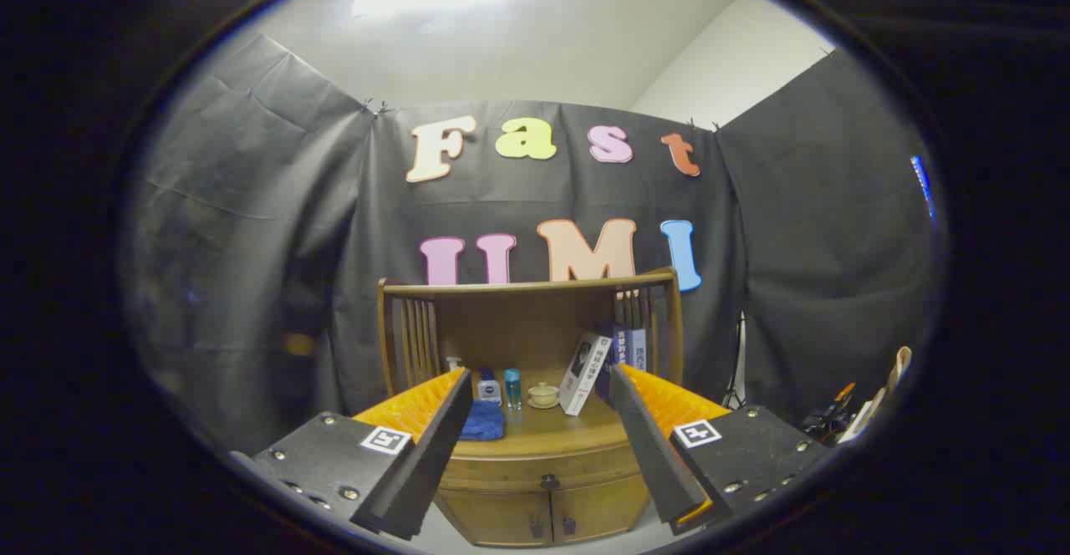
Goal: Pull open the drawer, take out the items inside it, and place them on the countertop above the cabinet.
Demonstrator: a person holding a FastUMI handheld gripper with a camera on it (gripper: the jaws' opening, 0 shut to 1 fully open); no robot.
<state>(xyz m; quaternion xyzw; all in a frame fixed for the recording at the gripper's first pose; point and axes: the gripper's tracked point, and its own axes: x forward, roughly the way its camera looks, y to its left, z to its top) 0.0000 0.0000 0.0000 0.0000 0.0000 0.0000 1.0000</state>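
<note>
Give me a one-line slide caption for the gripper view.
Open gripper faces the wooden cabinet, drawer shut, with countertop clutter beyond its fingers.

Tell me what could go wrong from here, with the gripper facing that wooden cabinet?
The gripper is open and well back from the cabinet, whose drawer is shut. The drawer knob looks small, so the fingers might slip off it. The countertop is already crowded: a blue cloth, a small bottle, a teacup and leaning books could be knocked over when items are set down.
</note>
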